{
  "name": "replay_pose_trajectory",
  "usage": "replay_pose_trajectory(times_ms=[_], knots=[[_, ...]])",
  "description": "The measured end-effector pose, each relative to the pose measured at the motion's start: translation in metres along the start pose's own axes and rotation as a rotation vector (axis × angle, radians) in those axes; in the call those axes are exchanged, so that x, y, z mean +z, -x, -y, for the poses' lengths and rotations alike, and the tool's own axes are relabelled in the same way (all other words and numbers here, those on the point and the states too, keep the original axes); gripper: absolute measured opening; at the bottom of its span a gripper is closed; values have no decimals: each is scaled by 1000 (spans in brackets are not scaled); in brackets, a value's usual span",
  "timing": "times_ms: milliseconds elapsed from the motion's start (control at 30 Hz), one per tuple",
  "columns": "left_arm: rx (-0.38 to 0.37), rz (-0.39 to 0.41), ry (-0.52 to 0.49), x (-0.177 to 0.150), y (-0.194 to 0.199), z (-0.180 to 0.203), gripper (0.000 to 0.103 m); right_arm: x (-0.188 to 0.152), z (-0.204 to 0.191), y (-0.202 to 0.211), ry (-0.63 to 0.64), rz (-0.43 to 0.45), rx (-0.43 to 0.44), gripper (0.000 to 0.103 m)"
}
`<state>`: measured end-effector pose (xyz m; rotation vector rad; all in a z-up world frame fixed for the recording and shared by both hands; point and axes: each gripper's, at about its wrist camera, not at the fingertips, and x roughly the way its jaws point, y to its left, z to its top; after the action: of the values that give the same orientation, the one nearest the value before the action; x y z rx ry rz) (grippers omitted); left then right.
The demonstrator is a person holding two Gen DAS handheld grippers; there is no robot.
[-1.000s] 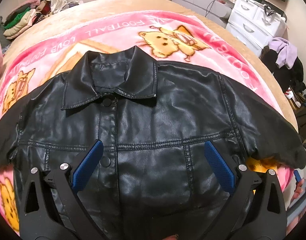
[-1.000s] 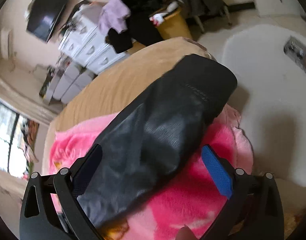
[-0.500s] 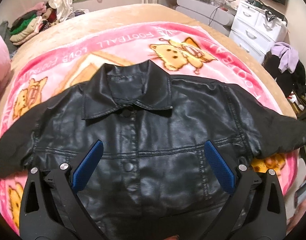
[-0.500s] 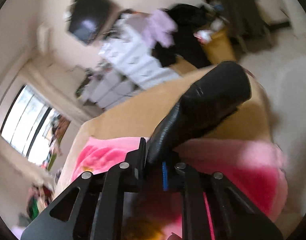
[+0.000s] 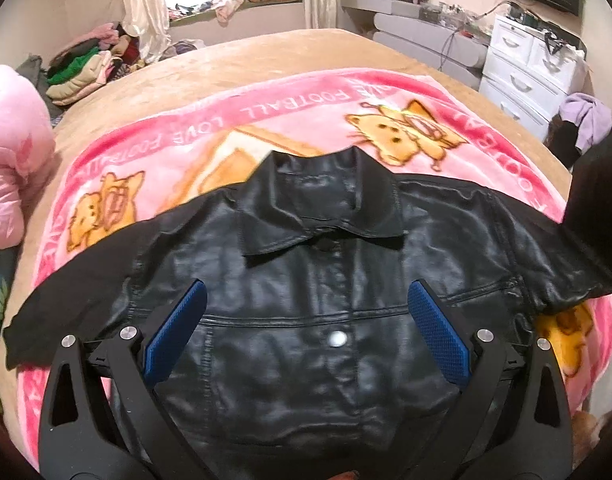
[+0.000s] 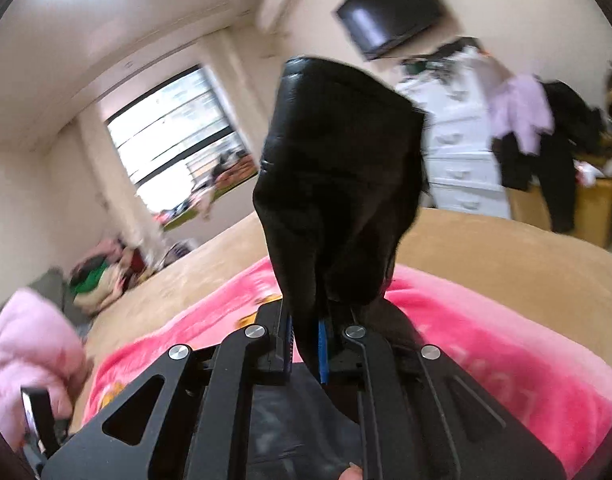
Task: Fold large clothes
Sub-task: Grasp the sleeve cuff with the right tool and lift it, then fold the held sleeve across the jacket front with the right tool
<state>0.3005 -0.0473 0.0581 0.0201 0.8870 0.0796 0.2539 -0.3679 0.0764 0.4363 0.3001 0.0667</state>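
Item 1, jacket (image 5: pixel 325 312): black, leather-look, lying front up on my pink blanket (image 5: pixel 210 136) on the bed (image 5: pixel 234 60). Collar points away from me, one snap shows on the placket. Its hem is cut off by the bottom of my left view, behind the gripper frame.

Item 2, sleeve (image 6: pixel 337 168): the jacket's sleeve on my right side, lifted off the blanket and standing up in front of my right camera. It blocks much of the room behind. In the left view I see only a dark blurred shape of it at the right edge.

Item 3, left gripper (image 5: pixel 306 332): fingers spread wide, nothing between the blue pads, hovering over the jacket's chest. I cannot tell whether the tips touch the leather.

Item 4, right gripper (image 6: pixel 306 340): fingers clenched on the sleeve near its cuff end; only thin strips of the blue pads show beside the fabric.

Item 5, surroundings: white drawers (image 5: pixel 533 76), a clothes pile (image 5: pixel 86 72) and a window (image 6: pixel 178 132). The right view is motion-blurred, so detail there is poor.
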Motion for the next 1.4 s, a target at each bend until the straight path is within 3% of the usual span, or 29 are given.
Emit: replay_pose_trajectory(times_ms=[200,567,833,933,1167,1267,1300,1333,1400], knots=[[-13,7,57,-1,5,-36,95,-14,-75,-19,93,-60,117,7],[-334,48,429,-5,15,-141,95,-65,-187,-50,255,-160,300,7],[-439,111,578,-18,19,-199,94,-138,-263,-61,433,-236,496,7],[-471,120,625,-25,17,-215,94,-167,-277,-70,491,-293,521,7],[-513,70,676,-38,-1,-225,94,-213,-270,-86,511,-433,484,9],[-547,45,684,-42,-10,-221,94,-226,-271,-85,533,-469,496,17],[-567,39,696,-44,-13,-220,95,-230,-273,-84,545,-489,495,28],[-585,29,712,-46,-16,-220,94,-236,-273,-83,555,-521,491,59],[-568,11,721,-49,-21,-220,94,-242,-271,-79,541,-596,512,87]])
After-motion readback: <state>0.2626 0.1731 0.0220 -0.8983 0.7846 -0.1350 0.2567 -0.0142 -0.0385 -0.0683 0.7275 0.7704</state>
